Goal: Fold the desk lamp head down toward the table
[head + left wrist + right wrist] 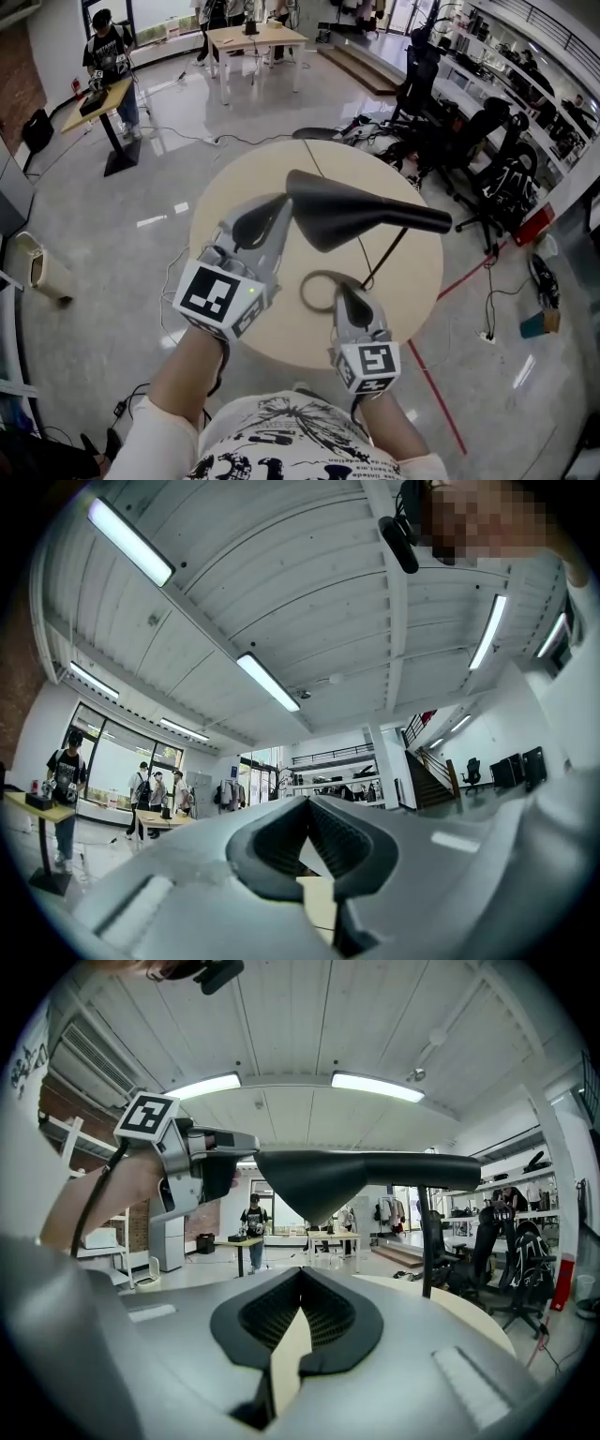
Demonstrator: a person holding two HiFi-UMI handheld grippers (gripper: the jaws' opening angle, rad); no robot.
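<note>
The lamp head [375,211] hung level above the round table [234,197] on a thin arm [384,255] rising from a ring base [314,291]. It looked light but stiff at the joint, so pressing down on its broad left end while pinning the base seemed the best hold. The left gripper [272,214], at that end, and the right gripper [345,295], over the ring, both had jaws closed on nothing; whether either touched the lamp was unclear, and the head hid its hinge.
</note>
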